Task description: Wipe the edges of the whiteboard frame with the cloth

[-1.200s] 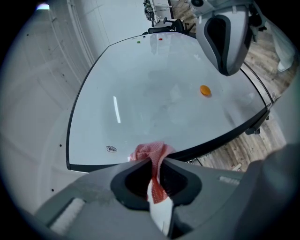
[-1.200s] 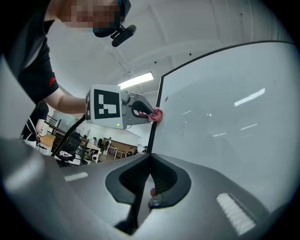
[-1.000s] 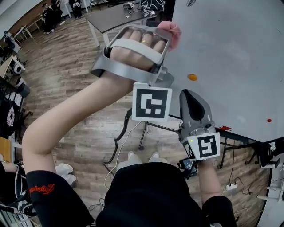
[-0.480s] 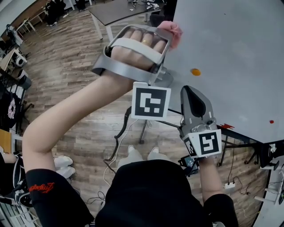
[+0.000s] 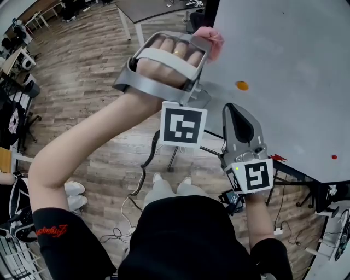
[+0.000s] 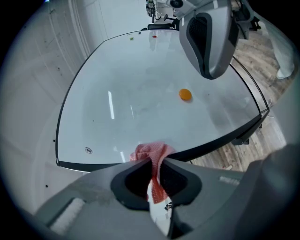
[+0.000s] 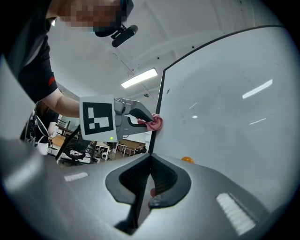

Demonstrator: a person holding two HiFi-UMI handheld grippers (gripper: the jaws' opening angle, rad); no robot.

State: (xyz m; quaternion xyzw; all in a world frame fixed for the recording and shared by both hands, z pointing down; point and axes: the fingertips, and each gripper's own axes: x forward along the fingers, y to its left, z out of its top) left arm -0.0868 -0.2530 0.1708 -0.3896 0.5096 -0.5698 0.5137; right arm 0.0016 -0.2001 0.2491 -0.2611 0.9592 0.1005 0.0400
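The whiteboard (image 5: 284,60) is a large white panel with a thin dark frame (image 6: 206,146). My left gripper (image 5: 205,42) is raised at the board's left edge, shut on a pink cloth (image 5: 210,39). The left gripper view shows the cloth (image 6: 151,154) bunched between the jaws and pressed against the frame. In the right gripper view the cloth (image 7: 155,123) touches the frame's vertical edge (image 7: 159,101). My right gripper (image 5: 234,114) hovers lower, near the board's bottom edge, shut and empty.
An orange magnet (image 5: 241,85) sticks to the board just right of both grippers, and a small red dot (image 5: 333,157) lies far right. A dark table (image 5: 158,8) stands on the wooden floor (image 5: 82,76) behind. The stand's legs and cables (image 5: 164,158) are below.
The left gripper with the cloth has slid a little along the frame edge toward me, measured against the orange magnet. The right gripper has hardly moved.
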